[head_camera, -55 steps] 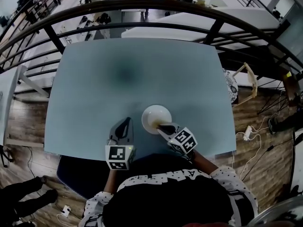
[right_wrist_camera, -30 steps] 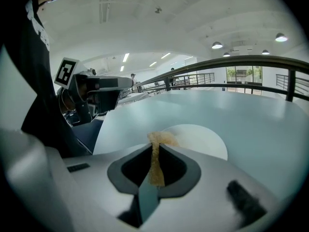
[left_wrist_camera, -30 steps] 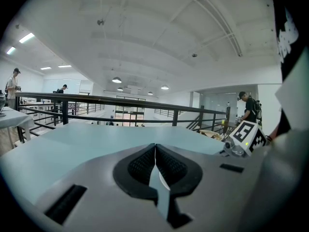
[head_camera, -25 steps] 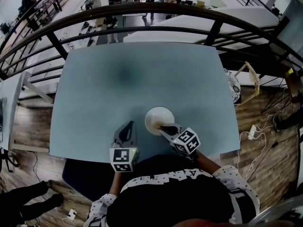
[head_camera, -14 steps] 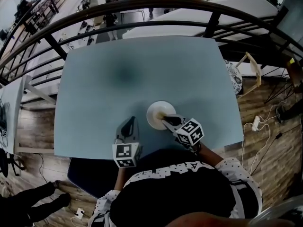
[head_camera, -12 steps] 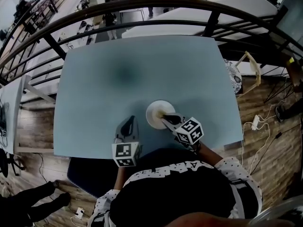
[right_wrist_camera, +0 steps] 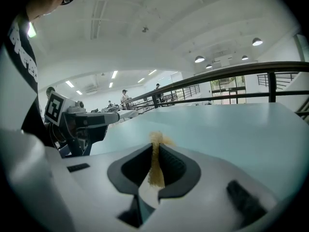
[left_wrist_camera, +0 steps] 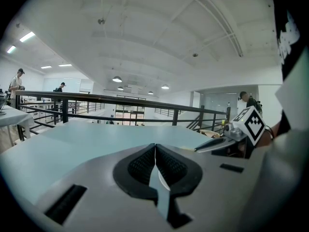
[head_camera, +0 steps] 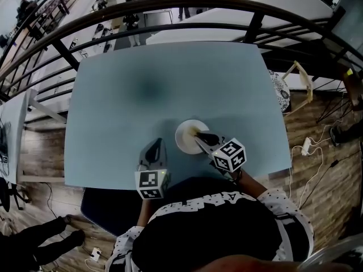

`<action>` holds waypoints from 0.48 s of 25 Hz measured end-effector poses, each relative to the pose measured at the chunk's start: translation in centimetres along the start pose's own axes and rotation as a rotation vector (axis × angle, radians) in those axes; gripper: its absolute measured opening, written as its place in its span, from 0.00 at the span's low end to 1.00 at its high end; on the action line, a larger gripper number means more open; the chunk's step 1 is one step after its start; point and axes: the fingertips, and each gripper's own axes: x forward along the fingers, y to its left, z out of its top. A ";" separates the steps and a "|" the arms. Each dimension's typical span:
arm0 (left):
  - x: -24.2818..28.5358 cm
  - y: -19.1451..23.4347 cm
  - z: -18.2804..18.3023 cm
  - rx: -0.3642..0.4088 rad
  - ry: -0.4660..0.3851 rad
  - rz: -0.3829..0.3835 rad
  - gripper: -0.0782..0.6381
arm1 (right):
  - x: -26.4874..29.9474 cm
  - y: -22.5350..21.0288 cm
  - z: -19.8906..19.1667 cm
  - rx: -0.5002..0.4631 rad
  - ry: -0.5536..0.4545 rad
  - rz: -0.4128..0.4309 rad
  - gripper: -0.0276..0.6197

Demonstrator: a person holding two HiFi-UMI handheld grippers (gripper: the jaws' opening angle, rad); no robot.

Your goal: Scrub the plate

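From your head view, the white plate [head_camera: 187,137] sits on the pale blue table [head_camera: 125,95], near the edge closest to you and a little right of centre. Your right hand-held gripper [head_camera: 200,135] reaches over the plate's near right side, its tip above the plate's surface, with a small yellowish scrubber [head_camera: 195,130] at that tip. Your left hand-held gripper [head_camera: 155,144] lies just beside the plate on the left, apart from it, pointing away from you over bare table. A dark railing [head_camera: 170,7] curves past the table's far edge. In your left gripper view, the jaws are pressed together with nothing between them, and the table stretches ahead; the right hand-held gripper and its marker cube show at the right. In your right gripper view, the jaws are clamped on the tan, fibrous scrubber, which pokes up past their tips; the plate itself is hidden below the jaws there, and the left hand-held gripper shows at the left.
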 end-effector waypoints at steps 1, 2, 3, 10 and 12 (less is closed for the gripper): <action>0.0 0.0 -0.1 0.000 0.002 0.000 0.13 | -0.1 0.0 0.2 0.000 -0.006 -0.002 0.12; 0.0 0.0 -0.1 0.000 0.003 0.001 0.13 | -0.1 -0.1 0.4 0.001 -0.010 -0.004 0.12; 0.0 0.1 -0.1 0.000 0.004 0.001 0.13 | -0.2 -0.1 0.6 0.001 -0.014 -0.005 0.12; 0.3 -0.1 0.0 0.002 0.005 -0.007 0.13 | -0.4 -0.1 1.2 -0.008 -0.026 -0.009 0.12; 0.4 -0.3 -0.2 0.002 0.007 -0.011 0.13 | -0.5 -0.1 1.1 -0.012 -0.026 -0.008 0.12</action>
